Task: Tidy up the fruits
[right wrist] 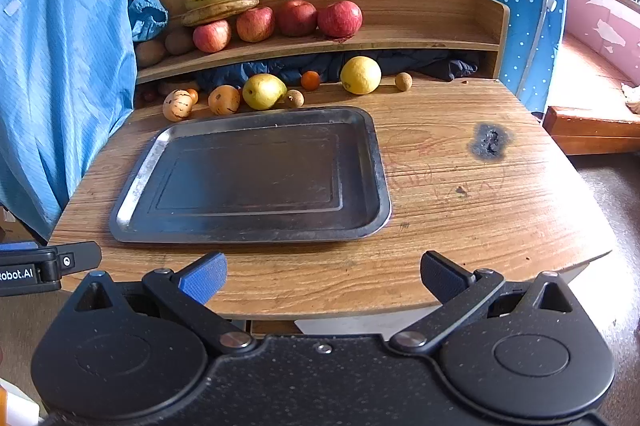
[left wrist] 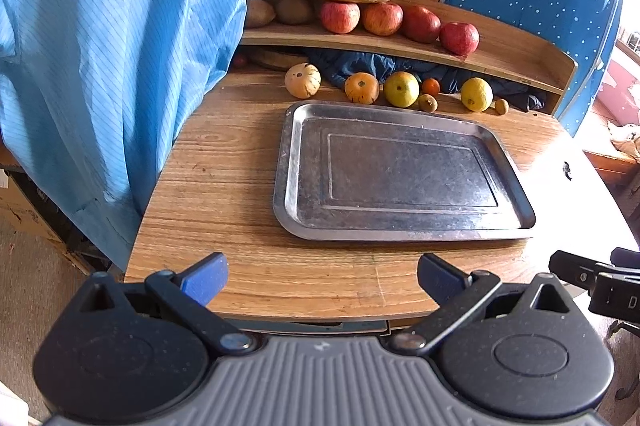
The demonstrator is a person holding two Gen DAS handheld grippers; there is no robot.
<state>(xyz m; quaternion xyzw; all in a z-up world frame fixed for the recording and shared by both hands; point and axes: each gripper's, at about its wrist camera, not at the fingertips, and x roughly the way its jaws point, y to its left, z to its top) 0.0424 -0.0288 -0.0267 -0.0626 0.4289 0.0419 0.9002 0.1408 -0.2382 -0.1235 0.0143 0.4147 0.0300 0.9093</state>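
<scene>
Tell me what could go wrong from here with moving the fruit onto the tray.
The round yellow lemon and the small brown fruit lie loose on the table; a nudge from the open right gripper could roll them away. The bananas rest on the apples on the shelf, so pulling an apple first may topple them.

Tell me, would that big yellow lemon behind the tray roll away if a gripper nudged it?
Probably: the lemon looks round and sits loose on the flat table, nothing bracing it. Its rind looks firm, so the open right gripper could likely squeeze it safely.
</scene>
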